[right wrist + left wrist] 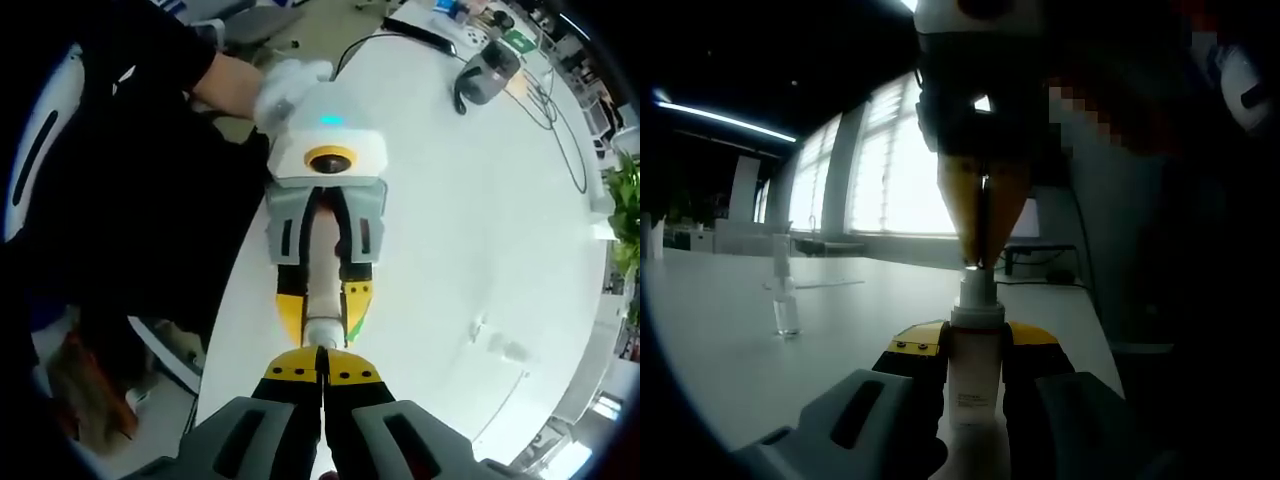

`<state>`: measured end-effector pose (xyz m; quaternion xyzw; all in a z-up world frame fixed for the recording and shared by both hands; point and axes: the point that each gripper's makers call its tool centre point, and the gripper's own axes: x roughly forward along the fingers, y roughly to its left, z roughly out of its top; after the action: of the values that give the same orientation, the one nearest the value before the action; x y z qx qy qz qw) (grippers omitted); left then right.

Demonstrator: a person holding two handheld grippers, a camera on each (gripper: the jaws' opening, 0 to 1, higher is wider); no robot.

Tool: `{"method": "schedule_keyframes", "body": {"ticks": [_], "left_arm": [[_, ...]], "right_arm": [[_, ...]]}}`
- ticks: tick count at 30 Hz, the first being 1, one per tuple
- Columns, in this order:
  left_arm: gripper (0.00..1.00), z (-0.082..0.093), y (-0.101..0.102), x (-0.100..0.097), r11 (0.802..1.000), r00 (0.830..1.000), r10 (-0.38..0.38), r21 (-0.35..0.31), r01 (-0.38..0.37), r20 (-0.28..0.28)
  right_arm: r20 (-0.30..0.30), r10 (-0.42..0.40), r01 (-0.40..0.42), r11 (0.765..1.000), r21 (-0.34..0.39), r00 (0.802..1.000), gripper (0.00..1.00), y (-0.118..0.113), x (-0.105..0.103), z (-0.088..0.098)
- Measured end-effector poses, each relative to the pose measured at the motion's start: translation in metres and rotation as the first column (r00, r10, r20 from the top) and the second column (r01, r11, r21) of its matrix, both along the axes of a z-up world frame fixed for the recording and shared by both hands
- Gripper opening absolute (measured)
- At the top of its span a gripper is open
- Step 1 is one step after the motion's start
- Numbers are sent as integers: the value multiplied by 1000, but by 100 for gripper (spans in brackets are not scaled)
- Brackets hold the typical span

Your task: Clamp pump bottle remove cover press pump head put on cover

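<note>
Left gripper view: your left gripper (975, 365) holds the bottle (975, 375) between its yellow-and-black jaws, which are closed onto its sides. The bottle is a slim, pale cylinder with small print low on its body, a wider collar at the shoulder and a narrow pump head (977, 288) on top. It stands upright, long axis vertical, pump head pointing up, just above the near edge of the white table (730, 330).

Your right gripper (982, 262) comes straight down from above, its yellow fingers drawn together to a thin slit, their tips meeting at the top of the pump head. Whether they pinch it or just rest on it you cannot tell from here.

Far to the left on the table stands a small clear cover (786, 300), upright and well apart from the bottle. Bright windows (895, 170) lie behind.

In the right gripper view you look down along the bottle's axis. Your right gripper (322, 365) has its jaws nearly touching, and the pump head (322, 330) sits just beyond their tips. The left gripper (322, 290) reaches in from the far side, fingers on either side of the bottle (322, 270). Your gloved hand (285, 85) grips its far end, forearm running off up and left. The table (480, 220) spreads to the right, with the cover (505, 350) lying small on it.
</note>
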<state>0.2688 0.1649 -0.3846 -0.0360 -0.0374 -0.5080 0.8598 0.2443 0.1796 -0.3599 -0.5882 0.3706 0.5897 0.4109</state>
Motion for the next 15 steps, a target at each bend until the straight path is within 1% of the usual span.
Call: {"method": "schedule_keyframes", "body": {"ticks": [6,15], "left_arm": [[12,0,0,0,1000,1000,0,0,0,1],[12,0,0,0,1000,1000,0,0,0,1]], "right_arm": [[-20,-16,16,1000,13,1000,0,0,0,3],[-28,-31,31,999,13,999,0,0,0,3]]}}
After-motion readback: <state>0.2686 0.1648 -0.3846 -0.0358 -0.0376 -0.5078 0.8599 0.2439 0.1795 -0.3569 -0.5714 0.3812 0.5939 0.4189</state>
